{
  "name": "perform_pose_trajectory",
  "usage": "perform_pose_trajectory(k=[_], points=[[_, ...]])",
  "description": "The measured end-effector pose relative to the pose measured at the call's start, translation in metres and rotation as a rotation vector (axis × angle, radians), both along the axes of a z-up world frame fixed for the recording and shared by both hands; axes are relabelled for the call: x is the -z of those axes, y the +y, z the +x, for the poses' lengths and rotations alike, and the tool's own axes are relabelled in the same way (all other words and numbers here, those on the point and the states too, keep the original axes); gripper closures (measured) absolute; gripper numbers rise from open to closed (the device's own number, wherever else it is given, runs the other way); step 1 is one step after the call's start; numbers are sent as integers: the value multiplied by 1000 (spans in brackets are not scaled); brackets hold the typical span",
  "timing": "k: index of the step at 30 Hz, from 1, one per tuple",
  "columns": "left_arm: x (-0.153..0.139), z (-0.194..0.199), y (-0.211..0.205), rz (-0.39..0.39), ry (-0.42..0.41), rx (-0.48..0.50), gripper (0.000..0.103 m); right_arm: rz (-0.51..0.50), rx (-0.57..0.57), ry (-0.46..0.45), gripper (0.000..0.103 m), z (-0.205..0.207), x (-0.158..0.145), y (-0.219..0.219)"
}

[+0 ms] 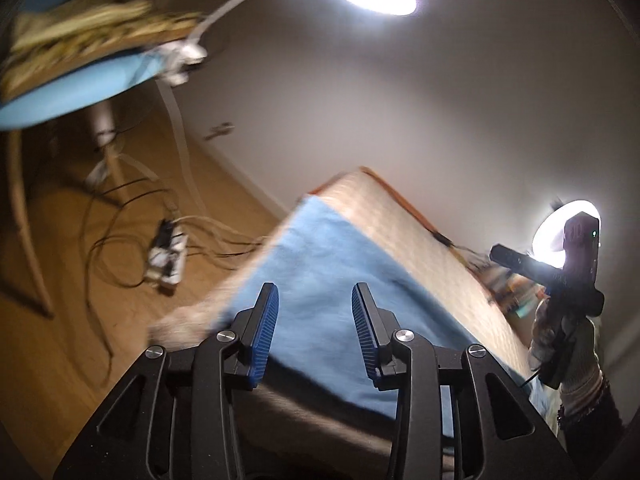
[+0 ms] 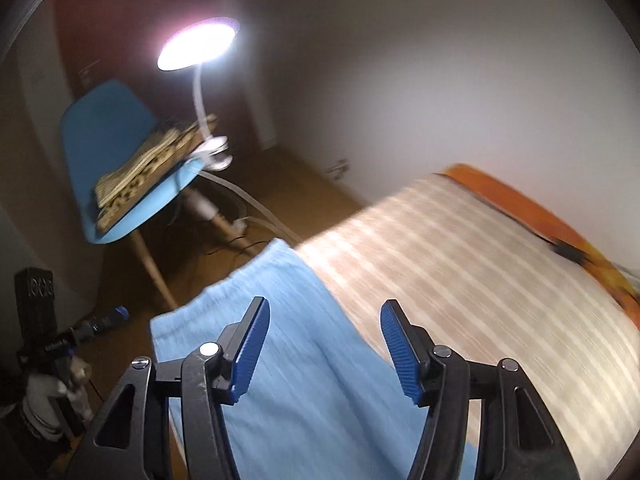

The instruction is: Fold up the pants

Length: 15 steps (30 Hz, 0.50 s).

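Between folds, we judge: both grippers hang above the pants [image 2: 280, 360], gripping nothing. Left gripper [image 1: 315, 320] partly spread, right gripper [image 2: 324, 344] wider. Pants lie lower centre on the striped bed [image 2: 480, 280], along its edge (frames blurred). Next: pick an edge to regrasp.

Above the bed [image 2: 480, 264] the air is open right up to the wall [image 2: 440, 80]. Off its end, a blue chair [image 2: 108, 128], a lamp [image 2: 196, 44] and floor cables [image 1: 120, 240] crowd the way.
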State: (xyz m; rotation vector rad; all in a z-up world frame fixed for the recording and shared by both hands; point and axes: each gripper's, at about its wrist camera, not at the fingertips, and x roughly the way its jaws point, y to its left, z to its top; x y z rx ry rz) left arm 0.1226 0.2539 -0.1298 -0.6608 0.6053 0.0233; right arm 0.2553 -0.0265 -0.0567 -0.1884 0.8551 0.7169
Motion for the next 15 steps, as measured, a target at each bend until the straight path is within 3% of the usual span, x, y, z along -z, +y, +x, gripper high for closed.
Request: perform_pose_trajectory(k=[7,15], points=[[-13,28,-57,23,-13,212,59,-31,319,-32,38,-45,-17,-133],[2,64,-105,35,42,343,59,-100,706,10,38,-67,-14,-305]])
